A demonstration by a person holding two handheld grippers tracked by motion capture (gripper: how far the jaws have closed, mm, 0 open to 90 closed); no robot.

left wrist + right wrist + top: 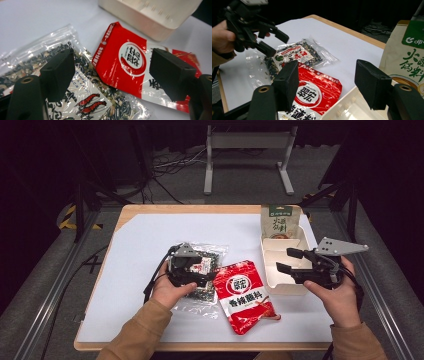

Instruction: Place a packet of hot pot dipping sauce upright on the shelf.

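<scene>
Item 1. Clear packet [200, 270] of dark dried mix with a shrimp label, lying flat at left of centre on the white surface [135, 245]. The left tool [199, 271] hovers over it, jaws apart, nothing between them; in the left gripper view one jaw stands above this packet and the other above the neighbouring red one.

Item 2. Red seasoning pouch [245, 295], flat, just beside the clear packet and overlapping its edge. Judged the likely next pick: bring the left tool down over one free edge only, so the crinkly film of the neighbour is not caught too.

Item 3. Cream divided tray [280, 287], right of the pouch. A green-labelled pouch [281, 222] stands leaning at its far end. The nearer compartment looks free.

Item 4. Right tool [289, 260], jaws apart and empty, held level over the tray. Best kept off the tray's opening while the pouch comes in.
</scene>
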